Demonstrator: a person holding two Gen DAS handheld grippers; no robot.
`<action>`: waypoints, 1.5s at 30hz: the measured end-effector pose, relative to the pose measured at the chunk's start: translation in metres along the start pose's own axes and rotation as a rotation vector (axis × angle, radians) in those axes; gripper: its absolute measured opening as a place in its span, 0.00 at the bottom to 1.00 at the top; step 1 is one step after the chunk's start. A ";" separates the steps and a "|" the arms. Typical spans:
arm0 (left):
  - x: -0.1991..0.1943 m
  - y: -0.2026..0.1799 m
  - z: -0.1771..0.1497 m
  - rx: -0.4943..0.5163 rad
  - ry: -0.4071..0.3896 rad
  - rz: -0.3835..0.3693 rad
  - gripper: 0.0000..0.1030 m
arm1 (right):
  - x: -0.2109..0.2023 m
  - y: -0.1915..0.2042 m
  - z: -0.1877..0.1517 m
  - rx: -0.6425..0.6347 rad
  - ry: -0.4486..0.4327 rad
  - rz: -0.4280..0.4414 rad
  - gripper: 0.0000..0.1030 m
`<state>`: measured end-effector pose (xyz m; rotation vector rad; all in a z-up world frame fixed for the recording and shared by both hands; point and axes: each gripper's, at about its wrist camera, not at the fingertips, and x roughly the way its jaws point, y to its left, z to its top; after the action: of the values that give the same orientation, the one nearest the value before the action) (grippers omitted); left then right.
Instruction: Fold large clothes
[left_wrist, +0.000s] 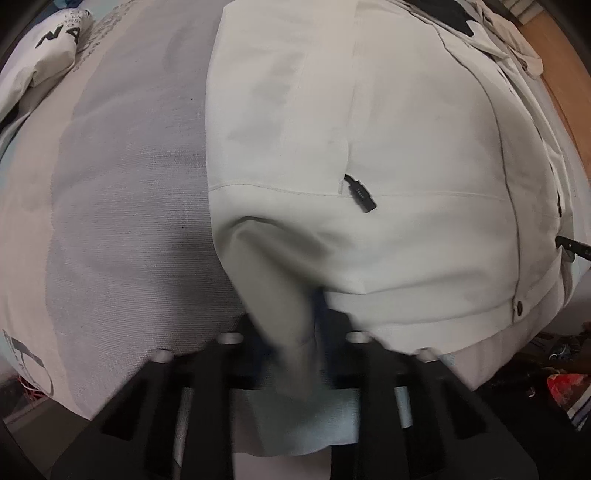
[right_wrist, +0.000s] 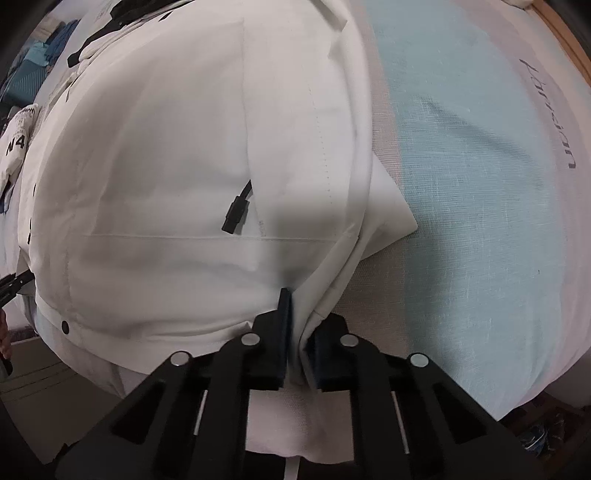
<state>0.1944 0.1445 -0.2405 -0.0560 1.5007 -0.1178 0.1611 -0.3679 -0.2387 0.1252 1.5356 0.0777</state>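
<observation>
Here, both pairs of fingers clamped on the near hem of the large white zip-front jacket (left_wrist: 369, 147), spread flat on the bed (left_wrist: 122, 221) with its striped grey, pale-blue and cream cover. Left gripper (left_wrist: 295, 332) pinching a bunched fold at the hem's left corner, near the bed's front edge; blurred there, yet cloth plainly drawn up between the fingers. Right gripper (right_wrist: 295, 332) pinching the hem's right corner, fingers (right_wrist: 282, 325) nearly together with a thin ridge of white cloth squeezed between them.

Probably the start of a lengthwise fold: hem to be carried up toward the collar end at the bed's far side. To do it well: lift both corners together and level, keeping the hem taut between the two grips so no slack sags in the middle. Travel in one arc, low enough that the lower layers do not drag. Mind the black zipper pull (left_wrist: 360, 194) and the dark snap button (left_wrist: 520, 307); best kept inside the fold and lying flat. Check that both layers are caught on the right, where a loose white flap (right_wrist: 388, 206) pokes out toward the bed's pale-blue stripe.

No containers in view; another printed white garment (left_wrist: 48, 48) lying crumpled at the bed's far left corner.
</observation>
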 end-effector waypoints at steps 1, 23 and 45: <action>-0.001 -0.002 0.001 -0.008 -0.001 -0.005 0.08 | -0.003 -0.005 -0.002 0.005 -0.002 0.000 0.08; -0.140 -0.050 0.041 -0.009 -0.088 -0.009 0.01 | -0.109 -0.025 0.039 -0.012 0.021 0.232 0.03; -0.197 -0.040 0.224 0.113 -0.190 -0.034 0.01 | -0.180 0.009 0.221 -0.110 -0.177 0.173 0.03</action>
<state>0.4032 0.1184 -0.0254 -0.0022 1.3014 -0.2185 0.3755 -0.3894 -0.0519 0.1729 1.3387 0.2812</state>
